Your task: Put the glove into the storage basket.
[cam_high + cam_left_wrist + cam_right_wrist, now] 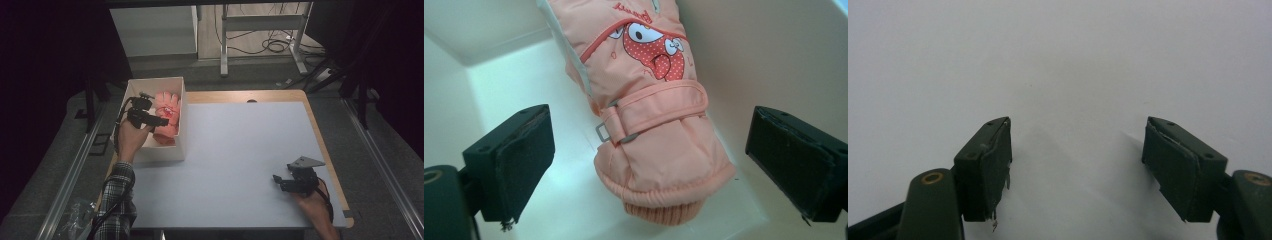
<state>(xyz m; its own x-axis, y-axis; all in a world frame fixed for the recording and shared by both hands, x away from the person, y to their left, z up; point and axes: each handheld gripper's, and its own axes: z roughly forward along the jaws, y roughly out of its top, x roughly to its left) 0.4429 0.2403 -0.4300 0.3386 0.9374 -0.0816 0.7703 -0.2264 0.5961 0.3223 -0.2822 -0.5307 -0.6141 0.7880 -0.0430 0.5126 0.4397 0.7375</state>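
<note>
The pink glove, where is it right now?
The pink glove lies inside the white box at the table's far left in the high view, against its right wall. The left gripper sits open at its cuff, pads clear.

Box (176,150) placed at table (240,150) 10 o'clock corner. Glove (166,120) laid inside box, against its 3 o'clock wall. Left gripper (161,121) held over box interior, above glove. Right gripper (278,181) positioned at table 4 o'clock, well apart from box.

A bare white table (240,160) with a wooden edge fills the middle. At 12 o'clock stand metal desk legs (260,40) over tangled cables (272,45); at 11, a white cabinet (155,30).
</note>
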